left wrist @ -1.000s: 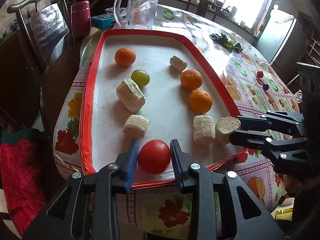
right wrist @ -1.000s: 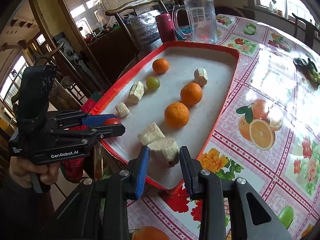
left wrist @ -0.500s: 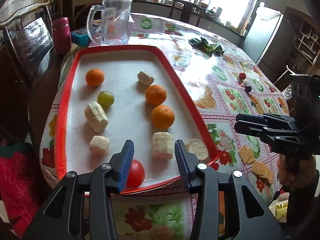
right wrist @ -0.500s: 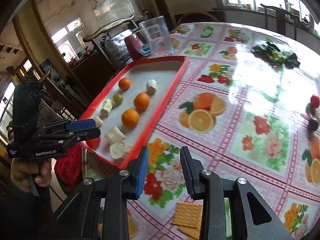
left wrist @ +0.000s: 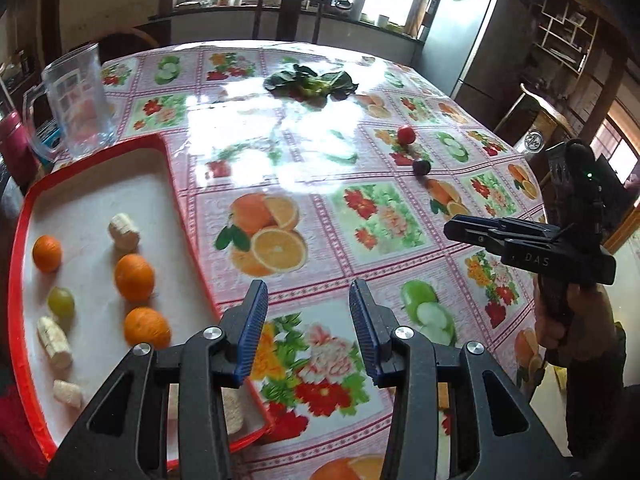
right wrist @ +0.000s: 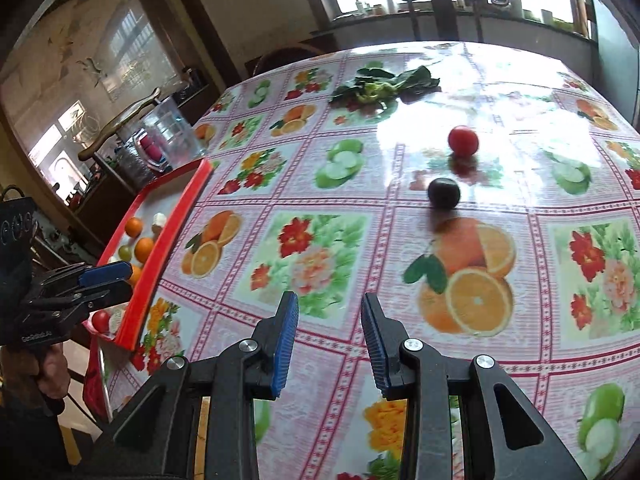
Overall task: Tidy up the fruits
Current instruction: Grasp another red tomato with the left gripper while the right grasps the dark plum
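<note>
A red-rimmed tray [left wrist: 176,184] at the table's left holds three oranges [left wrist: 134,277], a green grape [left wrist: 61,301] and several pale banana pieces [left wrist: 124,232]. A red tomato [right wrist: 100,320] lies in the tray's near corner in the right wrist view. A second red tomato [right wrist: 463,141] and a dark plum [right wrist: 443,193] lie loose on the tablecloth to the right; they also show in the left wrist view: tomato [left wrist: 406,134], plum [left wrist: 421,167]. My left gripper [left wrist: 306,320] is open and empty, beside the tray. My right gripper [right wrist: 330,332] is open and empty, short of the plum.
A clear glass jug [left wrist: 78,100] stands behind the tray, with a maroon flask [left wrist: 12,148] at its left. Green leaves [left wrist: 312,82] lie at the table's far side. Wooden chairs stand around the flowered table.
Both grippers have let go of their pieces in the tray and swung right. The tomato and banana piece stay in the tray. Both views now face the loose tomato and plum.
</note>
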The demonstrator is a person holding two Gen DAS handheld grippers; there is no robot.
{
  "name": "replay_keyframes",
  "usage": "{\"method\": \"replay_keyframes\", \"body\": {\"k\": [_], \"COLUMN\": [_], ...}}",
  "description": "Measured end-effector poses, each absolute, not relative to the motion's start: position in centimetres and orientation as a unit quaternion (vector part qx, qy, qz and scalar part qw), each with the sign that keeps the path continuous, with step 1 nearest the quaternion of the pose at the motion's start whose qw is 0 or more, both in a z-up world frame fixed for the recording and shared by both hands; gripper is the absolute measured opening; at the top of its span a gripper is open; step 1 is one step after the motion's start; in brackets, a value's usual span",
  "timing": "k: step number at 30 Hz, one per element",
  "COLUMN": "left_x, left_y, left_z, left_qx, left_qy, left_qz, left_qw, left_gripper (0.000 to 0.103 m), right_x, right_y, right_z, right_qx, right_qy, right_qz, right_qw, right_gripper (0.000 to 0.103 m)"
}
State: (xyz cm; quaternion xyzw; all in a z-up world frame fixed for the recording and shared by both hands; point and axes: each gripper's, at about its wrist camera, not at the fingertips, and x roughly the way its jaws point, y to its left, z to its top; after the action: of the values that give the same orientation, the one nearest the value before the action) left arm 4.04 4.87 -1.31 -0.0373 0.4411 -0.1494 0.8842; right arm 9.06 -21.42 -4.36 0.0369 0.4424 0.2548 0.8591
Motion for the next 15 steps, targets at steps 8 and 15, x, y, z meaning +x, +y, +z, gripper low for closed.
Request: {"method": "replay_keyframes", "body": {"k": [8, 15], "left_x": [10.9, 17.3], "left_y": [-0.4, -4.5], "left_z": [-0.1, -1.0], "left_qx": [-0.009, 0.02], "left_qy": [0.44, 0.455], "left_qz": [-0.189, -0.204], "left_qw": [0.878, 0.866], "left_gripper": [0.04, 0.04], "right_x": [14.6, 18.2], "right_y": [-24.0, -24.0], "right_z": [-5.4, -6.0], "right_qx": [0.043, 0.03], "right_qy": [0.434, 0.432], "right_qz": [0.209, 0.192], "right_qw": [0.875, 0.881], "right_gripper": [0.035, 0.035]}}
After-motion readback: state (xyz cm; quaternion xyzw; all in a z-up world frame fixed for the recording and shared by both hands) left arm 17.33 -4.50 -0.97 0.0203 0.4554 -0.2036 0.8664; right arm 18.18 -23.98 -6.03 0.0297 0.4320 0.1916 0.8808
